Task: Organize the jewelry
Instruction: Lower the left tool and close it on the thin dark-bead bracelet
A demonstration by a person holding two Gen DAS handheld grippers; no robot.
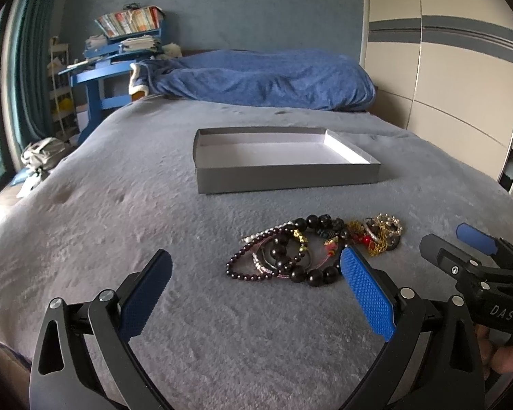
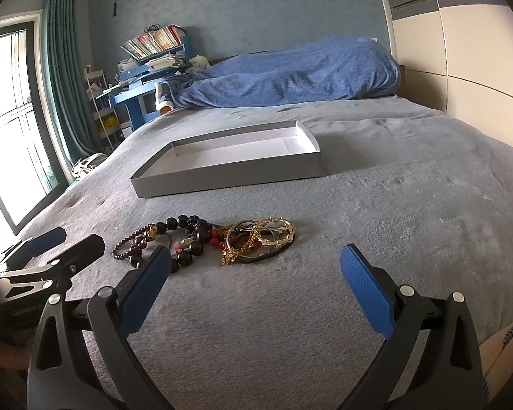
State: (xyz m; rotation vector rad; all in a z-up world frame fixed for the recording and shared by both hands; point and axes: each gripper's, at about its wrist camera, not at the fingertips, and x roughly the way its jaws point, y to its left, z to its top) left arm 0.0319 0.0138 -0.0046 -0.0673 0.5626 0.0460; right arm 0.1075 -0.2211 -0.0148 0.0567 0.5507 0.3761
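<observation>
A tangled pile of jewelry lies on the grey bed cover: dark bead bracelets on the left, gold chains and rings on the right. It also shows in the right wrist view. An open, empty grey box lid sits behind it, also in the right wrist view. My left gripper is open just in front of the pile. My right gripper is open in front of the pile's right end. Both are empty.
The grey bed cover spreads all around. A rolled blue blanket lies at the head of the bed. A blue desk with books stands at the far left. A wardrobe is on the right.
</observation>
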